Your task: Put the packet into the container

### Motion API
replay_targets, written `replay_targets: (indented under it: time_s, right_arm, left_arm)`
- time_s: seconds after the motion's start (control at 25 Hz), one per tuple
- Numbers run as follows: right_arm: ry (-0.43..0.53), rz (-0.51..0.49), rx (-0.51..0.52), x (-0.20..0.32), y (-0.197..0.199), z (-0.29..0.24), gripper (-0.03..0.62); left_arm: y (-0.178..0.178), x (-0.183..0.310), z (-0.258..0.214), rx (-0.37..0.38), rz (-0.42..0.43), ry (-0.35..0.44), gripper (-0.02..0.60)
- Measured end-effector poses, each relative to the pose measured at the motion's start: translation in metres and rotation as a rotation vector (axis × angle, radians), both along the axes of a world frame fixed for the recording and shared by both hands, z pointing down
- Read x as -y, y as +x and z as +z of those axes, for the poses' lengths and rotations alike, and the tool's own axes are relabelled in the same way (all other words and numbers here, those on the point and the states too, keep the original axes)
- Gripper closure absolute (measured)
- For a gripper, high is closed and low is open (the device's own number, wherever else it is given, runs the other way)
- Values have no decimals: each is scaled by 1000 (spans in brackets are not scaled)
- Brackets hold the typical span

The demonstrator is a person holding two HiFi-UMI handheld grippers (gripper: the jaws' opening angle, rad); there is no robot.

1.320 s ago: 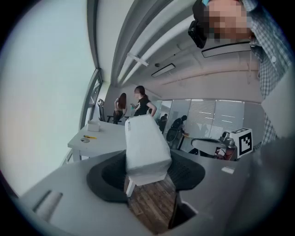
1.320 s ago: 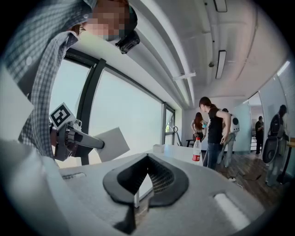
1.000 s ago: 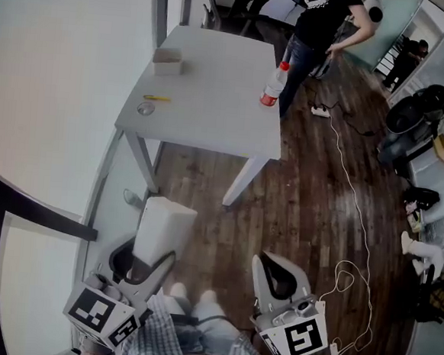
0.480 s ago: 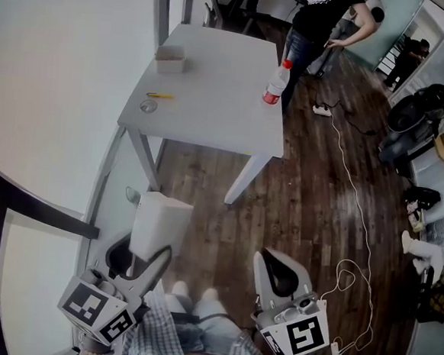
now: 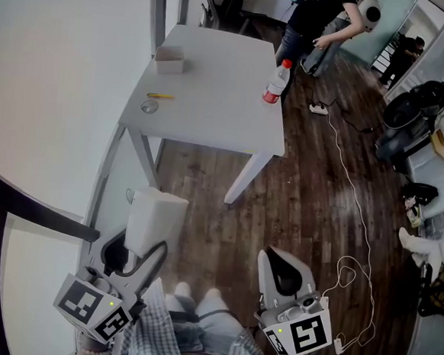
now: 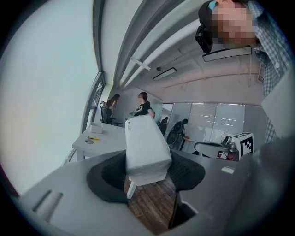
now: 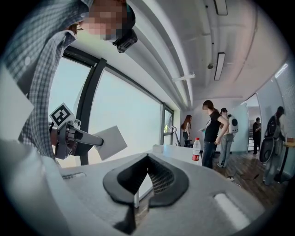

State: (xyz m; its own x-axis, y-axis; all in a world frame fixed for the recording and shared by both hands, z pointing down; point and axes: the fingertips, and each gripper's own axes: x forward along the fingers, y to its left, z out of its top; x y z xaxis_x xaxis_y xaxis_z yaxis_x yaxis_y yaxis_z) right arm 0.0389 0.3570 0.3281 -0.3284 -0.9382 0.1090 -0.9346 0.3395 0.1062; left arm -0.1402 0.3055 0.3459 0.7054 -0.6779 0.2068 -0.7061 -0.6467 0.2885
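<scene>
A white rectangular packet stands upright in my left gripper, whose jaws are shut on its lower end; in the left gripper view the packet fills the middle, between the dark pads. I hold it low, over the wooden floor and short of the table. The container, a small open white box, sits at the far left corner of the grey table. My right gripper hangs beside it with jaws shut and nothing in them. The right gripper view shows the packet at left.
On the table lie a yellow pen, a small round lid and a red-capped bottle. A person stands at the table's far right corner. A white cable trails over the floor. A window wall runs along the left.
My left gripper and the packet have drifted slightly left and down in the head view. The right gripper barely moved. The person at the back has shifted.
</scene>
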Motion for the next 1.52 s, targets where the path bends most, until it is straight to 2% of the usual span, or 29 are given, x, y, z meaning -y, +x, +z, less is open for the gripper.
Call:
replay_targets:
  time_s: [0.28, 0.76, 1.16, 1.52]
  right_arm:
    - [19, 14, -10, -4, -17, -1, 595]
    - [13, 37, -24, -10, -22, -1, 595]
    - [16, -16, -27, 15, -22, -1, 595]
    - [5, -38, -20, 46, -5, 3, 595]
  left_arm:
    - [-14, 1, -3, -14, 14, 27, 324]
    - [-18, 4, -8, -35, 31, 42, 324]
    - [-17, 16, -6, -29, 9, 36, 324]
    - [-1, 42, -4, -20, -9, 29, 324]
